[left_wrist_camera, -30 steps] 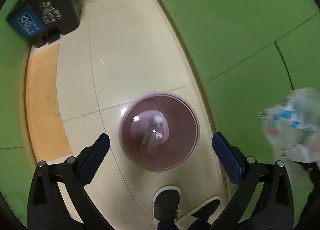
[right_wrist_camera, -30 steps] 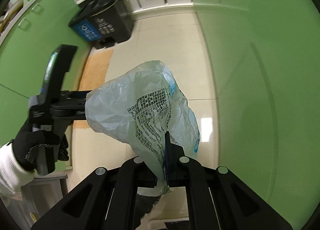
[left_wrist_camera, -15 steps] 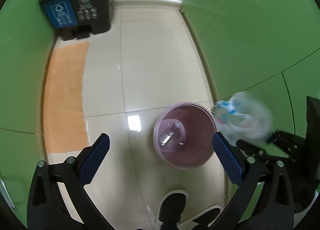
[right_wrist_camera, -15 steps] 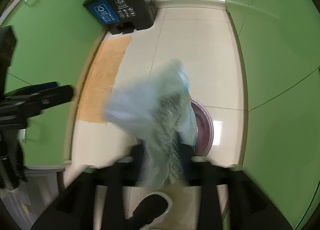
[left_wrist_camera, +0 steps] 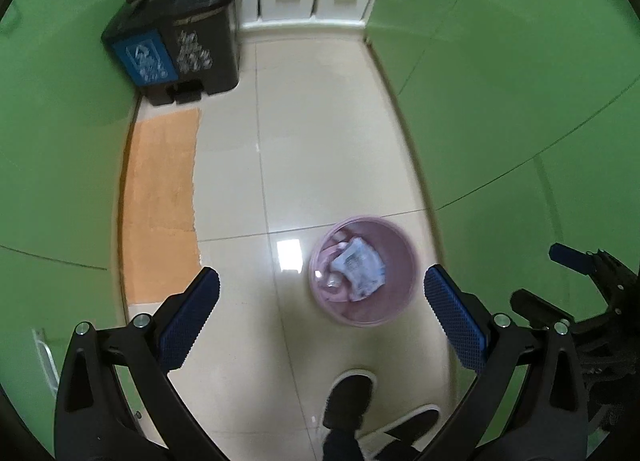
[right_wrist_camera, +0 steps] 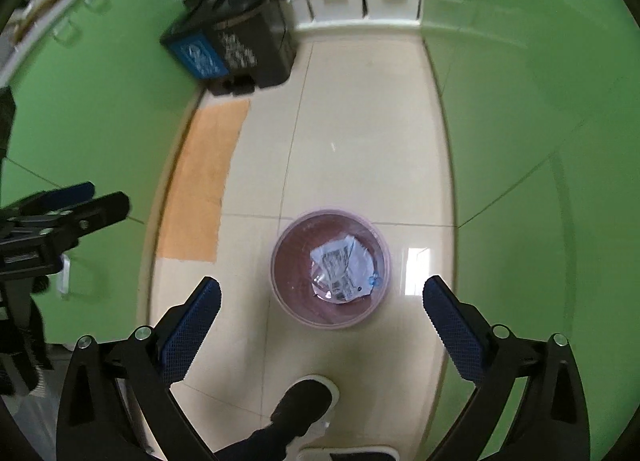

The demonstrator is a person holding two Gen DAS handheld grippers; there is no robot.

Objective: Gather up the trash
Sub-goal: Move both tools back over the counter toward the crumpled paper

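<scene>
Dual bin by orange mat

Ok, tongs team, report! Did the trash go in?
Both tongs, left and right, open, empty. Crumpled wrapper inside pink bin. Nothing blocking.

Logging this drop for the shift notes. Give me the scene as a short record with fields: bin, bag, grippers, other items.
bin: pink, round, open top, standing on the tiled floor
bag: crumpled plastic bag lying inside the bin
right gripper: jaws have just been opening; wide open, nothing between them, above the bin
left gripper: open, empty
other items: dark pedal bin with blue label by the shelves; orange mat along the left cabinets; shoe at the bottom edge
</scene>
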